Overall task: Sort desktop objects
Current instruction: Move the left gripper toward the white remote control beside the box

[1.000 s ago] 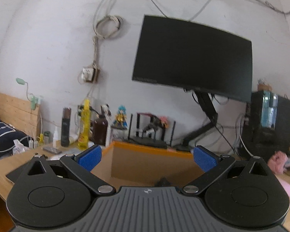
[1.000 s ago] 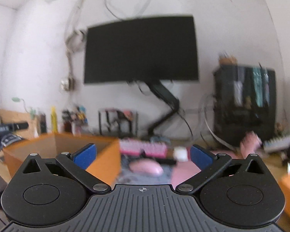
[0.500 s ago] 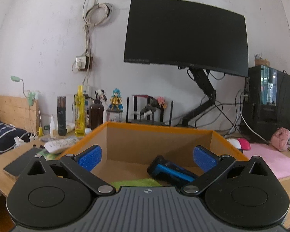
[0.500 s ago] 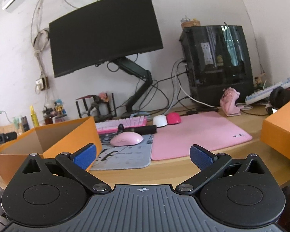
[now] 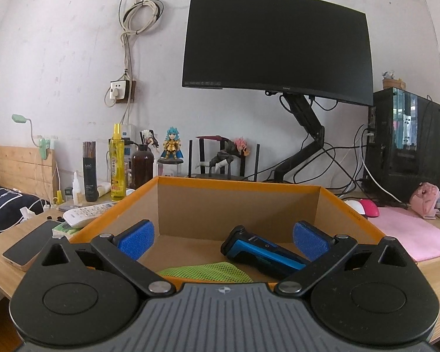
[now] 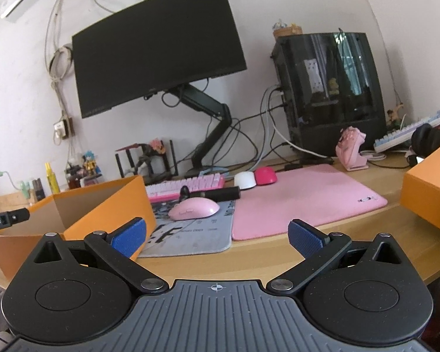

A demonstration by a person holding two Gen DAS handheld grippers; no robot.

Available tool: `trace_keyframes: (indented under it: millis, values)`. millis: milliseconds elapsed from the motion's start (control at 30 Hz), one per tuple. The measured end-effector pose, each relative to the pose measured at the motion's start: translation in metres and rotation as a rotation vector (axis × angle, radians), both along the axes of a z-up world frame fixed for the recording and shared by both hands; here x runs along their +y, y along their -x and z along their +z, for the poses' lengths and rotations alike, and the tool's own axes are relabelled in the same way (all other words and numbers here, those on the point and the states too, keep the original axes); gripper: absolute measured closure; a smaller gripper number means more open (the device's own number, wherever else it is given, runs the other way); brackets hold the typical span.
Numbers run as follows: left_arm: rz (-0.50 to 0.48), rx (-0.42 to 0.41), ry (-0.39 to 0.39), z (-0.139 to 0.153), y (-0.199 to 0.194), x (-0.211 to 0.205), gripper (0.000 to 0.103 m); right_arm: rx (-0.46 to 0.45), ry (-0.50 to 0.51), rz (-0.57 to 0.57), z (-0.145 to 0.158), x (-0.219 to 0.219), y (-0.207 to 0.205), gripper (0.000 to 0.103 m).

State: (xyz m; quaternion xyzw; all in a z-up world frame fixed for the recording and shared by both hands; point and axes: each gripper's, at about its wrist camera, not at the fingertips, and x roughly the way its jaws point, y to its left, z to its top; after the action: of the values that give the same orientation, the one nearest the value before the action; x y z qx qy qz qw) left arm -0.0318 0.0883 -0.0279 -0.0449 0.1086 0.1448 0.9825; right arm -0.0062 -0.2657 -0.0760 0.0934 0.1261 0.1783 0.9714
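Left wrist view: the left gripper (image 5: 223,240) hangs spread wide and empty over the orange box (image 5: 349,209), where a blue shaver (image 5: 259,252) lies between its fingers, beside a green mesh cloth (image 5: 208,271). The right gripper (image 6: 217,236) is likewise spread and empty, a pink mouse (image 6: 194,209) well ahead on the desk mat (image 6: 190,234).

An open orange cardboard box (image 5: 331,202) is set on the light wooden desk (image 6: 267,252). In it, a blue and black electric shaver (image 5: 261,252) is laid right of a green mesh cloth (image 5: 208,272). Left of the box, a white remote control (image 5: 86,212) and a dark flat phone (image 5: 29,246) are placed. Right of the box, a pink computer mouse (image 6: 194,209) is seated on a grey printed mat (image 6: 190,234), with a pink desk mat (image 6: 305,202) further right.
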Motion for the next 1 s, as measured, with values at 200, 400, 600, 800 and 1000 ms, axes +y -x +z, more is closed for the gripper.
trace_keyframes:
  millis: [200,400,600,800,1000]
  values:
    - [0.015,0.012,0.016,0.002,-0.003,0.006,0.0,0.002,0.007,0.014,0.0,0.005,-0.002,0.0]
    - [0.043,0.047,-0.025,0.007,-0.009,0.009,0.0,0.005,0.014,0.041,0.002,0.01,-0.004,0.0]
    - [0.039,0.045,-0.034,0.019,-0.009,0.018,0.0,0.028,-0.006,0.088,0.002,0.018,-0.011,0.0]
    - [0.045,0.031,-0.036,0.033,-0.005,0.033,0.0,0.013,0.001,0.127,0.012,0.03,-0.009,0.0]
    - [0.071,-0.041,-0.09,0.06,0.005,0.059,0.0,-0.002,-0.051,0.203,0.019,0.049,-0.001,0.0]
